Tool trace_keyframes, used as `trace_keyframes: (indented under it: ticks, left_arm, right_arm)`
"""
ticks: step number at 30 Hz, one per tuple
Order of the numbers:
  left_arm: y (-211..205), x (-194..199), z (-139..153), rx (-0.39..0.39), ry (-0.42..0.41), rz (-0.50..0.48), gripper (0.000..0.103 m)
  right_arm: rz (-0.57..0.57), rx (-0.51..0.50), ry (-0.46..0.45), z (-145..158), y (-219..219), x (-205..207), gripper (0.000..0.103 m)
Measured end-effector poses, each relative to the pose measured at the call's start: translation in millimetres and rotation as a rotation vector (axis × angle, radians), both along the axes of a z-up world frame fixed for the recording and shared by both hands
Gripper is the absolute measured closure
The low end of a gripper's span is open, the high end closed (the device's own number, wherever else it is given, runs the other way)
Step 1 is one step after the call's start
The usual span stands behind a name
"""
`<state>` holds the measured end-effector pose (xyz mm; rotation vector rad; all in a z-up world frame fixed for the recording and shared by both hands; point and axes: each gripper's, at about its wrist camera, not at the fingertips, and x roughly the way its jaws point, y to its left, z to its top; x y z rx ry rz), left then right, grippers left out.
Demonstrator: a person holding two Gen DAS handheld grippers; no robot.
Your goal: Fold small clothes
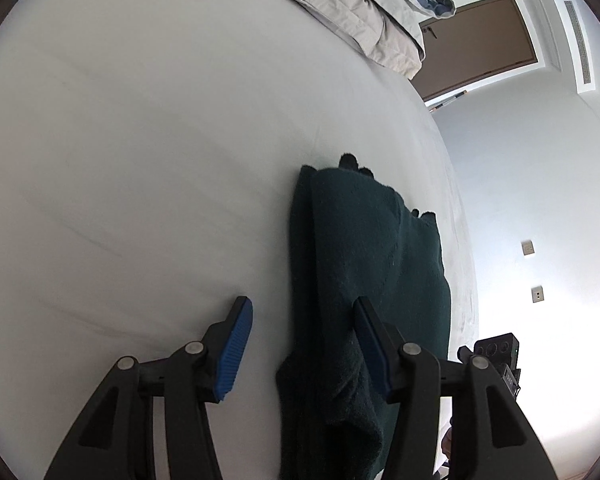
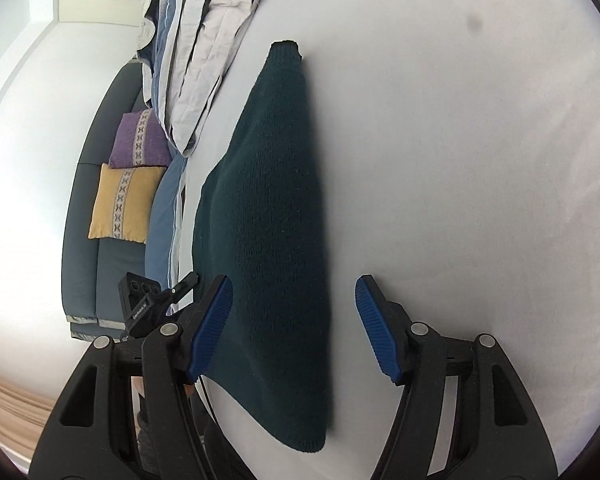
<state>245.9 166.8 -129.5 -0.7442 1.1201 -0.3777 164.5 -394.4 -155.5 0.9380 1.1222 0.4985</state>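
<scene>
A dark green knitted sweater (image 1: 364,264) lies folded lengthwise on the white bed sheet (image 1: 160,160). In the left wrist view my left gripper (image 1: 300,340) is open, with its blue pads either side of the sweater's near edge, just above it. In the right wrist view the same sweater (image 2: 276,216) stretches away as a long narrow shape. My right gripper (image 2: 296,320) is open and hovers over the sweater's near end, holding nothing.
A folded grey-and-blue duvet (image 2: 204,60) lies along the bed beside the sweater; it also shows in the left wrist view (image 1: 376,12). A grey sofa (image 2: 96,240) with purple and yellow cushions stands beyond the bed edge. A brown door (image 1: 480,44) is in the far wall.
</scene>
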Motion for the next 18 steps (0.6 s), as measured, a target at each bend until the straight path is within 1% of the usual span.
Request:
trace_keyframes:
  ticks: [2,5,7,10,13,16,18]
  left_arm:
    - [7,-1,-3,-0.012,0.01,0.002,0.045]
    - [6,2,-7,-0.024,0.023,-0.008,0.045]
    - [0,8,-8,-0.051,0.029,-0.027,0.041]
    - [-14,16,-9,-0.074,0.039,-0.067,0.041]
    - [-26,24,-12,-0.082,0.059,-0.107,0.041]
    - [-28,31,-17,-0.133,0.089,-0.111,0.04]
    - [-33,36,-17,-0.135,0.1,-0.116,0.04]
  right_arm:
    - [0.012,0.015,-0.002,-3,4,6,0.04]
    - [0.025,0.012,0.005,-6,7,10,0.04]
    - [0.037,0.026,0.004,-6,12,12,0.04]
    - [0.058,0.038,0.007,-5,21,18,0.04]
    - [0.077,0.024,0.017,-6,27,23,0.039]
    - [0.085,0.011,0.035,-6,31,30,0.039]
    - [0.088,-0.006,0.054,-7,35,35,0.039]
